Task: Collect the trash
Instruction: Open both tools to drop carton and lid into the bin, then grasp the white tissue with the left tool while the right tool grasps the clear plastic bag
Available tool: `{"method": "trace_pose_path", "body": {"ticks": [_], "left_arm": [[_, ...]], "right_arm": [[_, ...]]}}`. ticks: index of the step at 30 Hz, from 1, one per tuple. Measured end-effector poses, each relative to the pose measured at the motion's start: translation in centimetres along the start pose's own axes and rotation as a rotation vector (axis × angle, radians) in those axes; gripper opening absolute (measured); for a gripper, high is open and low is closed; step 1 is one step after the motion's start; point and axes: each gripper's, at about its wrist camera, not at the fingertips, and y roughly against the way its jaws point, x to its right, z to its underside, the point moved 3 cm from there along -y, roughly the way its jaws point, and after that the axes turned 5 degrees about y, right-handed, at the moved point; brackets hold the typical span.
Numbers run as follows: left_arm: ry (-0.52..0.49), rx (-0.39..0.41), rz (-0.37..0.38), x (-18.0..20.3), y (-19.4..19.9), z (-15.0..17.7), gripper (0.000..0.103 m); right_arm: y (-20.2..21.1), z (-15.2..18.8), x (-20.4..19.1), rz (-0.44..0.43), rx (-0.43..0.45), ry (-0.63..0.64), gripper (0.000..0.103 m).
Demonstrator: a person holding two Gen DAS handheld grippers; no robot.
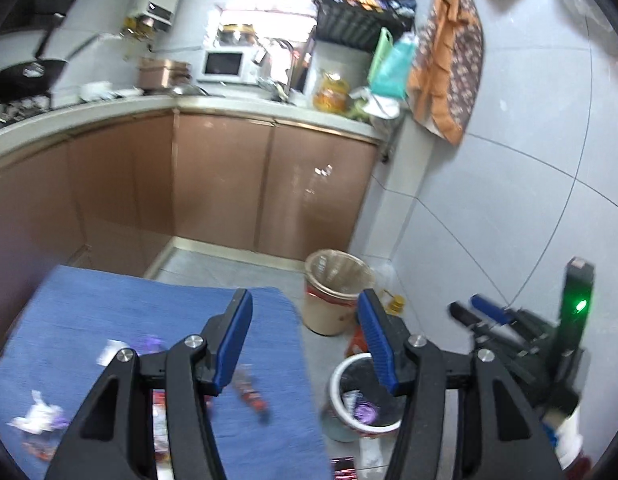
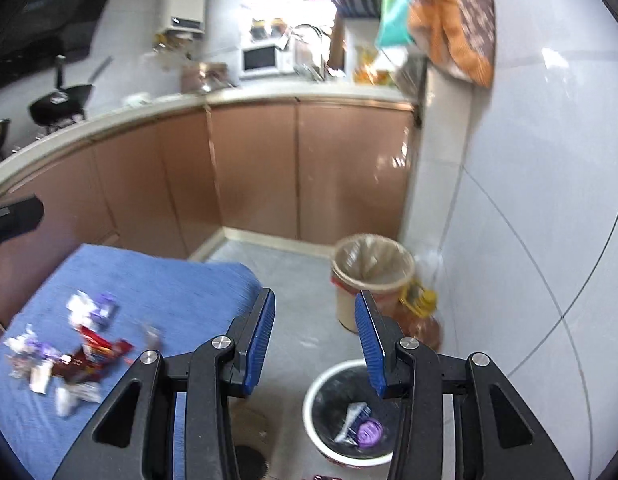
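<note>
We hold both grippers wide open and empty: the left gripper (image 1: 305, 338) over the bench (image 1: 157, 304), the right gripper (image 2: 315, 342) above the white bin (image 2: 321, 384). Wrappers (image 2: 85, 354) lie scattered on the bench; next we judge another pickup is due.

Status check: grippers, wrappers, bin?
Left gripper and right gripper both open, empty. Crumpled snack wrappers lie on blue cloth-covered table. White-rimmed black bin holds a few scraps. Nothing blocking.
</note>
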Motion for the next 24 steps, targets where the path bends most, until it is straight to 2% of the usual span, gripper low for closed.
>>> {"method": "trace_pose_path", "body": {"ticks": [7,12,15,18,24], "left_arm": [[0.009,0.05,-0.11,-8.7,7.5,-0.2,0.053],[0.042,0.06,-0.204,-15.3,11.3,0.9,0.053],[0.053,0.049,-0.237,-18.7,12.4,2.4,0.054],[0.092,0.017,-0.263,-23.0,12.8,4.5,0.067],[0.125,-0.077,-0.297,-29.5,11.6,9.0,0.068]], "right_arm": [[4.6,-2.9,-4.6,-0.072,0.083,0.039,0.041],[5.4,-3.6,-7.0,-0.105,0.103,0.053,0.041],[5.1,-3.3,-8.1,-0.122,0.102,0.059,0.042],[4.3,-3.0,-9.2,-0.137,0.087,0.067,0.042],[1.5,-1.2,-11.8,-0.167,0.019,0.07,0.043]]}}
